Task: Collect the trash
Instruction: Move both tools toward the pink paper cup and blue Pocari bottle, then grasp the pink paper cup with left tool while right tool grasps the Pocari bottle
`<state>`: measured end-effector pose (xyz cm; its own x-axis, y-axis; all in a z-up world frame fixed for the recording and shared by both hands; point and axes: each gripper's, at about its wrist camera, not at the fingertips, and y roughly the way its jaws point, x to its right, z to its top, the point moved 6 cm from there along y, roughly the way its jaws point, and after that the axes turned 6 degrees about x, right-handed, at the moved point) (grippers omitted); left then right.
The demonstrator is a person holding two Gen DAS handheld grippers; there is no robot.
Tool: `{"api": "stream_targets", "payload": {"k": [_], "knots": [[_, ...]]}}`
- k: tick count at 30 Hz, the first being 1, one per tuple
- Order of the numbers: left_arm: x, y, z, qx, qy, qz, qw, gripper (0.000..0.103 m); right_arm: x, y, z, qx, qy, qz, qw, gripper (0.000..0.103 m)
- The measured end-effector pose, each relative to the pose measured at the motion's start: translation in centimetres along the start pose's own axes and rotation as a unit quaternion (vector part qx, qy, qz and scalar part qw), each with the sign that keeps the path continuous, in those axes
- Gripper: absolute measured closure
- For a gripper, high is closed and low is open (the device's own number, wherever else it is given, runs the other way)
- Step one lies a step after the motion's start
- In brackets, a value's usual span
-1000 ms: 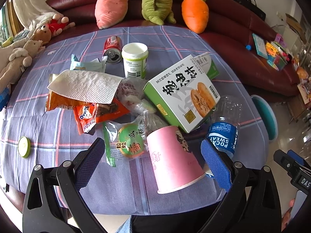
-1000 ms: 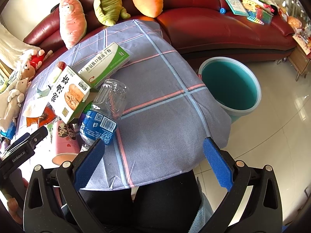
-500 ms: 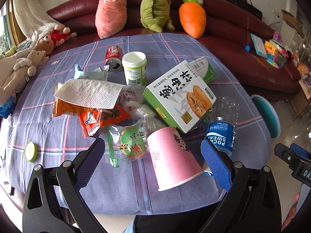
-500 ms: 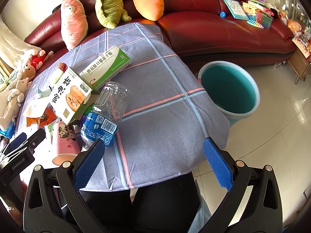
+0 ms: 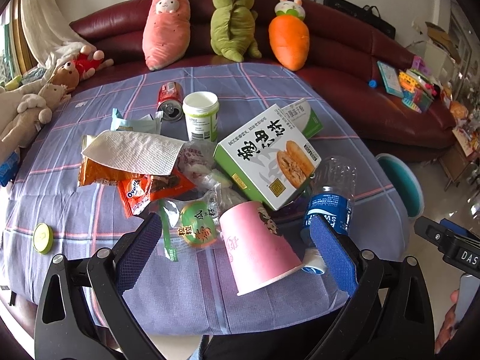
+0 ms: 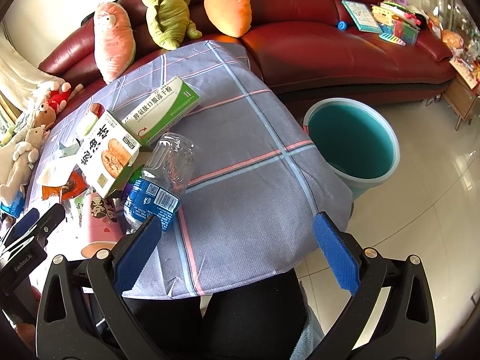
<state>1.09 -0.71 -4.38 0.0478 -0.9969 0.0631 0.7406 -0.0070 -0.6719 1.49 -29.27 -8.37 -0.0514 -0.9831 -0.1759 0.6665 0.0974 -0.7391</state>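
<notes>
Trash lies on a checked tablecloth [image 5: 192, 294]: a pink paper cup [image 5: 258, 249] on its side, a blue-labelled plastic bottle [image 5: 330, 204], a green-and-white food box [image 5: 267, 156], snack wrappers [image 5: 150, 189], a paper towel [image 5: 135, 153], a white jar [image 5: 200, 117] and a red can [image 5: 170, 99]. My left gripper [image 5: 234, 255] is open and empty above the near table edge, with the cup between its fingers' line of sight. My right gripper [image 6: 234, 252] is open and empty over the table's right side; the bottle [image 6: 162, 180] lies by its left finger. A teal bucket [image 6: 354, 144] stands on the floor to the right.
A dark red sofa [image 5: 360, 60] with plush toys [image 5: 231, 21] curves behind the table. A green medicine box [image 6: 162, 108] lies past the bottle. A small green lid [image 5: 43, 238] sits at the left. Toys and books [image 6: 387, 18] lie on the sofa's right.
Both grippers have drawn back and up a little, so the table looks slightly farther away. Both stay open and empty. The trash has not moved.
</notes>
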Motion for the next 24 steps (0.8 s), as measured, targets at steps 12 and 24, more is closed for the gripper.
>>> {"api": "stream_targets", "payload": {"k": [12, 24], "knots": [[0.3, 0.6, 0.0, -0.021, -0.001, -0.002, 0.9998, 0.004, 0.5, 0.7, -0.1, 0.001, 0.002, 0.014, 1.0, 0.006], [0.7, 4.5, -2.5, -0.109, 0.001, -0.003, 0.9941, 0.004, 2.8, 2.1, 0.1, -0.015, 0.025, 0.008, 1.0, 0.006]]}}
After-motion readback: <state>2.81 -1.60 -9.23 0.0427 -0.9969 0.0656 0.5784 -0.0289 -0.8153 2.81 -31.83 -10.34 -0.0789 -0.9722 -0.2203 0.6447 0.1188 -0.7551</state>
